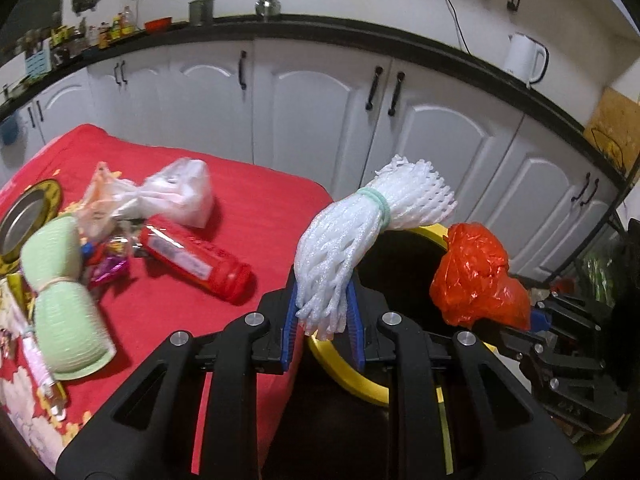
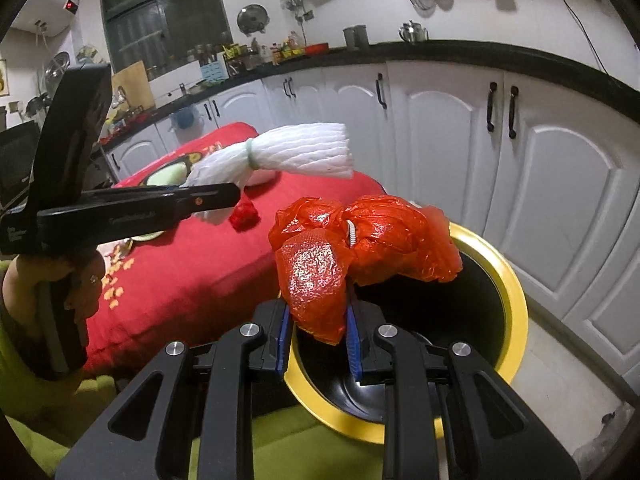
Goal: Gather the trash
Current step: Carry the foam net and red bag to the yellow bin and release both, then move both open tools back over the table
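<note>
1. The left gripper (image 1: 324, 320) clamps a white foam net (image 1: 360, 236); the net sticks out ahead of its fingers, above the near rim of the bin (image 1: 360, 384).
2. The right gripper (image 2: 320, 336) clamps a red plastic bag (image 2: 360, 248) over the bin opening.

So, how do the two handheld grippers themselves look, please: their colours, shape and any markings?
Both look alike. The left gripper and the right gripper have black angular linkage arms with triangular cut-outs and round silver pivot pins. Their fingers carry blue ribbed pads. From the right wrist view, the left gripper's black side bar bears small pale lettering, too blurred to read.
</note>
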The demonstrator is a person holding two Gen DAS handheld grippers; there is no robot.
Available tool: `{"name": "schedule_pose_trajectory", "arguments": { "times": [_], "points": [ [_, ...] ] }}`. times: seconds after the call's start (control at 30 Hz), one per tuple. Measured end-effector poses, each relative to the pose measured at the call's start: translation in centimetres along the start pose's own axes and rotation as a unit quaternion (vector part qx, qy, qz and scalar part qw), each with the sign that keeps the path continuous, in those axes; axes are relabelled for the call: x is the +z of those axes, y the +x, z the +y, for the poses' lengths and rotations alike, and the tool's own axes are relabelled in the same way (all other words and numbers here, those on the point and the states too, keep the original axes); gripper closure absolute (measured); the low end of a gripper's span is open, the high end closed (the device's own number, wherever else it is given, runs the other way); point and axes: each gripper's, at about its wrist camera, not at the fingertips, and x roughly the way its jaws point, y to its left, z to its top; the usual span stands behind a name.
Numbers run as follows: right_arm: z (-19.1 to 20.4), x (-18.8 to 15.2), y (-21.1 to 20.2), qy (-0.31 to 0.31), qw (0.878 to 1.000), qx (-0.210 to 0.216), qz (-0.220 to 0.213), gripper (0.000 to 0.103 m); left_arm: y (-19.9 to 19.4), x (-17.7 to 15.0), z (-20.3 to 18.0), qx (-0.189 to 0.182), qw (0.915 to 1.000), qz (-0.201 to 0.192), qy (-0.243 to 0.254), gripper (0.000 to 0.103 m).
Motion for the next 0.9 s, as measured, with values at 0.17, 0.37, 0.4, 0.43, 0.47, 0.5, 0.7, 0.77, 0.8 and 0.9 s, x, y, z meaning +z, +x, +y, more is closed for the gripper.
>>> {"name": "schedule_pose_trajectory", "arguments": {
  "times": [0.17, 0.37, 0.4, 0.43, 0.47, 0.5, 0.7, 0.77, 0.8, 0.9],
  "points": [
    [-1.0, -0.6, 0.4, 0.013, 1.0, -0.002, 0.012, 0.08, 1.5, 0.0, -0.8, -0.004, 0.9999, 0.016, 0.004, 0.087],
    [-1.5, -0.8, 0.5, 0.023, 1.0, -0.007, 0.014, 0.078, 2.7, 0.3, -1.6, -0.008, 0.9996, 0.025, 0.006, 0.085],
    [-1.6, -0.8, 0.5, 0.026, 1.0, -0.01, 0.014, 0.074, 2.8, 0.4, -1.7, -0.007, 0.9997, 0.023, 0.005, 0.084],
    [-1.8, -0.9, 0.5, 0.03, 0.999, -0.014, 0.014, 0.066, 2.8, 0.4, -1.8, -0.009, 0.9997, 0.023, 0.004, 0.081],
    [-2.2, -1.1, 0.5, 0.039, 0.999, -0.018, 0.014, 0.062, 2.7, 0.4, -1.9, -0.011, 0.9997, 0.023, 0.003, 0.078],
    [-2.7, -0.9, 0.7, 0.046, 0.999, -0.021, 0.014, 0.052, 2.8, 0.4, -2.0, -0.011, 0.9997, 0.022, 0.002, 0.07],
    [-4.3, -1.1, 0.5, 0.075, 0.996, -0.04, 0.01, 0.039, 2.9, 0.3, -1.9, -0.01, 0.9998, 0.018, -0.008, 0.032],
    [-4.5, -1.2, 0.3, 0.08, 0.996, -0.042, 0.005, 0.037, 2.5, 0.2, -1.7, -0.012, 0.9997, 0.014, -0.015, 0.029],
    [-4.4, -1.1, 0.2, 0.08, 0.996, -0.043, 0.003, 0.037, 2.5, 0.2, -1.6, -0.01, 0.9997, 0.012, -0.016, 0.024],
    [-4.3, -0.9, 0.0, 0.074, 0.996, -0.045, -0.007, 0.037, 1.6, 0.2, -1.2, -0.003, 0.9997, -0.001, -0.023, 0.013]
  ]
}}
